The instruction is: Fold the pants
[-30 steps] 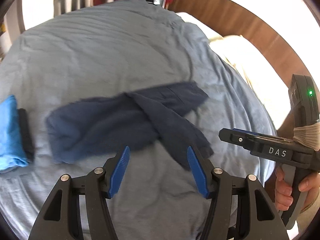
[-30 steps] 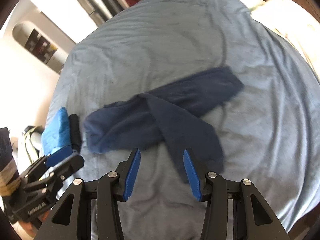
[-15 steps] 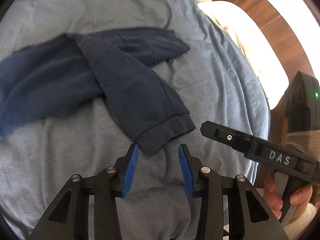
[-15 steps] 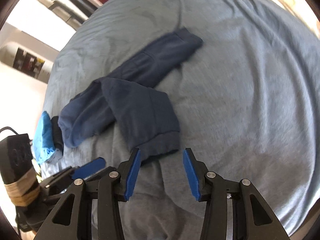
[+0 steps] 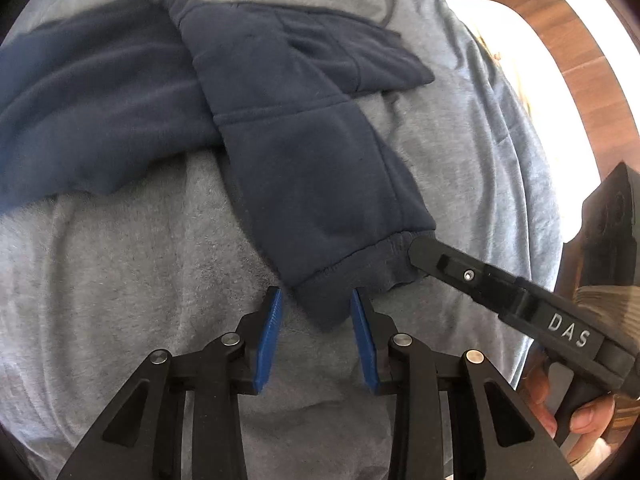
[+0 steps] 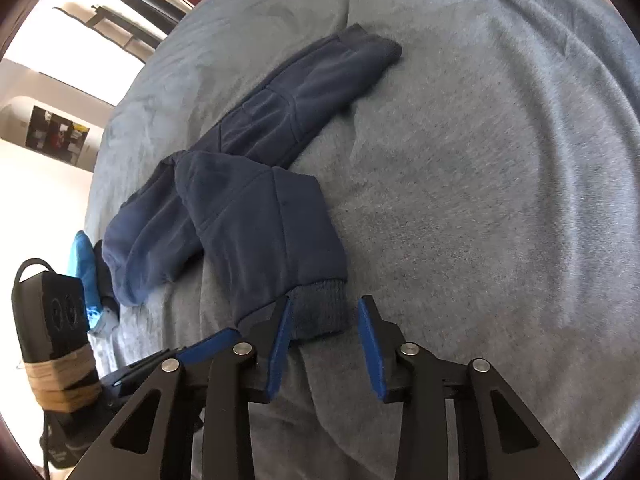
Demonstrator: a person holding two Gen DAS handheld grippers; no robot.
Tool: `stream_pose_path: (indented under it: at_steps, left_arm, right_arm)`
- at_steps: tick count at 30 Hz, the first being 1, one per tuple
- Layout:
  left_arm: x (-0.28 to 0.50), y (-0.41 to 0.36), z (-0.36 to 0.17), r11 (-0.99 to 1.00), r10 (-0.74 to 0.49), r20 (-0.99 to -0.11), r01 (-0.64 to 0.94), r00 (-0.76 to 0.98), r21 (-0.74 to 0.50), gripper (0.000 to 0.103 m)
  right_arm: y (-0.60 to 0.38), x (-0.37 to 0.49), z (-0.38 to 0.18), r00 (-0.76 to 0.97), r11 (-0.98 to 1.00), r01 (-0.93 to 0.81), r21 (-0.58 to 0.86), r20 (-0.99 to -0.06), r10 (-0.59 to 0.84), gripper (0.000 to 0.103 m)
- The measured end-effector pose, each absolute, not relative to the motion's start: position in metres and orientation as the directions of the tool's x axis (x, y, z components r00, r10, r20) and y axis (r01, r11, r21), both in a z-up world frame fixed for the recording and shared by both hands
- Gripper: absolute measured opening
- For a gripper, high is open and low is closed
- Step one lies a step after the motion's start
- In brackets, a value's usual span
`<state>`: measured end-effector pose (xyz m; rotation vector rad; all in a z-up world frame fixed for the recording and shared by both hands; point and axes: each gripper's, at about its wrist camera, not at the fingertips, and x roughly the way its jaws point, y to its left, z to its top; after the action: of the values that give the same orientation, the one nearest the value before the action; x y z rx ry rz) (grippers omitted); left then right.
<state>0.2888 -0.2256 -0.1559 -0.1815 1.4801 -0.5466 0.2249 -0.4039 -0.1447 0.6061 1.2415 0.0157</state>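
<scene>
Navy pants lie on a grey-blue bed cover, one leg crossed over the other and running toward me. Its ribbed cuff ends at my grippers. My left gripper points down at the cuff's left corner. That corner sits between its blue pads, and the jaws are closing without pinching it. My right gripper straddles the cuff's other end, also closing. Its left pad touches the fabric and a gap remains at the right pad. The pants stretch up and away in the right wrist view.
A folded bright blue cloth with a dark item beside it lies at the bed's left edge. A wooden board borders the bed on the right. A hand grips the right gripper's handle. Furniture stands beyond the bed.
Both grippers have come down close to the near leg's cuff and their jaws have narrowed. The cuff, earlier ahead of the fingertips, now lies between both pairs of pads.
</scene>
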Motion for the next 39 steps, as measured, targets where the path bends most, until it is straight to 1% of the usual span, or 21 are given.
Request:
stream_pose_path:
  at_steps: [2, 4, 7, 8, 9, 17, 21, 28, 31, 34, 39]
  left_arm:
    - [0.293, -0.225, -0.162, 0.86, -0.467, -0.884, 0.219, -0.023, -0.46, 0.031]
    - [0.296, -0.226, -0.163, 0.854, -0.474, -0.88, 0.232, -0.023, -0.466, 0.024]
    - [0.298, -0.227, -0.155, 0.843, -0.484, -0.875, 0.265, -0.006, -0.468, 0.012]
    - [0.299, -0.226, -0.15, 0.835, -0.498, -0.867, 0.269, 0.001, -0.479, 0.011]
    - [0.3, -0.226, -0.145, 0.831, -0.506, -0.863, 0.27, 0.007, -0.486, 0.01]
    - [0.325, -0.242, -0.074, 0.782, -0.585, -0.798, 0.359, 0.143, -0.509, 0.009]
    - [0.353, -0.261, -0.06, 0.773, -0.582, -0.789, 0.432, 0.195, -0.464, 0.009]
    - [0.406, -0.293, -0.068, 0.756, -0.581, -0.79, 0.486, 0.193, -0.438, 0.009]
    - [0.425, -0.307, -0.076, 0.758, -0.571, -0.801, 0.491, 0.179, -0.43, 0.009]
    - [0.441, -0.319, -0.082, 0.752, -0.565, -0.808, 0.505, 0.166, -0.423, 0.009]
    - [0.456, -0.339, -0.092, 0.746, -0.539, -0.827, 0.547, 0.161, -0.38, 0.009]
  right_arm:
    - [-0.404, 0.227, -0.151, 0.336, 0.838, 0.31, 0.449, -0.876, 0.346, 0.028]
    - [-0.402, 0.228, -0.155, 0.333, 0.833, 0.309, 0.458, -0.873, 0.356, 0.027]
    - [-0.402, 0.227, -0.157, 0.347, 0.826, 0.312, 0.47, -0.865, 0.361, 0.019]
    - [-0.403, 0.227, -0.156, 0.352, 0.826, 0.312, 0.47, -0.864, 0.359, 0.016]
    - [-0.403, 0.227, -0.154, 0.358, 0.826, 0.312, 0.469, -0.863, 0.355, 0.015]
    - [-0.413, 0.232, -0.11, 0.485, 0.799, 0.303, 0.52, -0.806, 0.34, 0.013]
    - [-0.428, 0.251, -0.093, 0.547, 0.766, 0.313, 0.562, -0.766, 0.338, 0.013]
    - [-0.459, 0.293, -0.093, 0.591, 0.725, 0.356, 0.59, -0.743, 0.315, 0.013]
    - [-0.467, 0.313, -0.1, 0.585, 0.739, 0.375, 0.559, -0.762, 0.278, 0.013]
    - [-0.475, 0.328, -0.109, 0.582, 0.73, 0.387, 0.562, -0.764, 0.279, 0.013]
    - [-0.487, 0.344, -0.12, 0.576, 0.737, 0.415, 0.534, -0.781, 0.241, 0.013]
